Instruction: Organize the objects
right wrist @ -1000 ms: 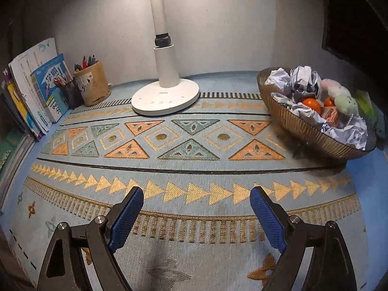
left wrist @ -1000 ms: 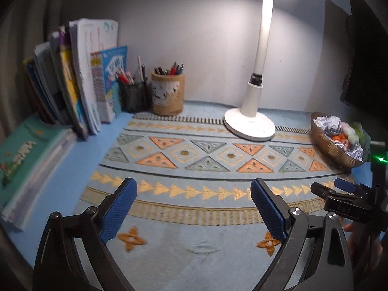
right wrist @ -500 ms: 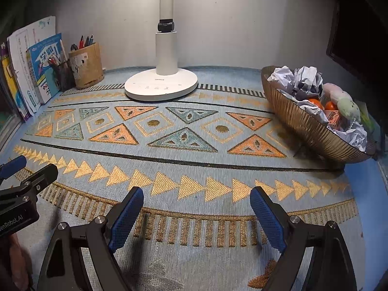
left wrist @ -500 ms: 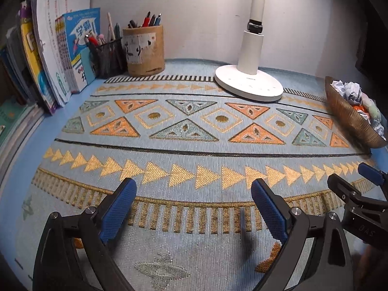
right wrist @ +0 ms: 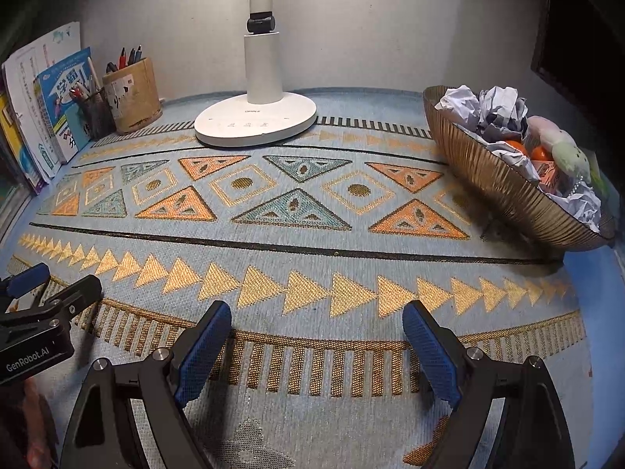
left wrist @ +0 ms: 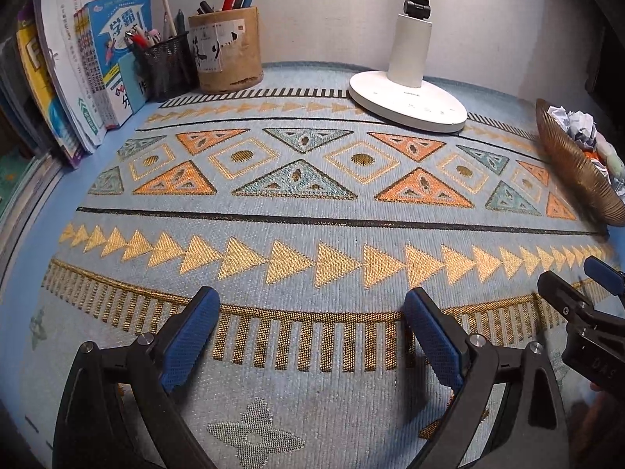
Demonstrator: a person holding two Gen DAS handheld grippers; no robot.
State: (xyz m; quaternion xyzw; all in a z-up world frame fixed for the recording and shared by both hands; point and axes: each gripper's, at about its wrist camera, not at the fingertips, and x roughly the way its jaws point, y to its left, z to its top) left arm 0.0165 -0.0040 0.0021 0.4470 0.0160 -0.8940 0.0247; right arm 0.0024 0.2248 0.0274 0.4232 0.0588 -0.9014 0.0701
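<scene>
Both grippers hang tilted down over a pale blue woven mat (left wrist: pixel 312 219) patterned with orange and teal triangles, and neither holds anything. The left gripper (left wrist: pixel 312 332) has its blue-padded fingers (left wrist: pixel 187 336) spread wide, with only bare mat and the gold fringe pattern between them. The right gripper (right wrist: pixel 316 336) is likewise spread wide over bare mat, its pads (right wrist: pixel 429 351) apart and clear of every object.

In the right wrist view, the things to be sorted sit in a ribbed bronze bowl (right wrist: pixel 504 191) at about two o'clock from the fingers, well apart from them, on the mat's far right edge. It holds crumpled paper (right wrist: pixel 488 109), small orange fruits (right wrist: pixel 541 153), a pale green plush toy (right wrist: pixel 570 156) and an orange packet (right wrist: pixel 547 170). In the left wrist view the same bowl (left wrist: pixel 574 168) lies at about two o'clock at the frame's right edge, far from the left fingers.

A white desk lamp (right wrist: pixel 256 117) stands at twelve o'clock against the wall. At ten to eleven o'clock, by the wall, stand a bamboo pen holder (left wrist: pixel 226 49) full of pens, a black mesh pen cup (left wrist: pixel 168 66) just beside it, and a row of upright workbooks (left wrist: pixel 101 62) to their left.

Each gripper shows at the other view's edge: the right gripper at four o'clock in the left view, the left gripper at eight o'clock in the right view.
</scene>
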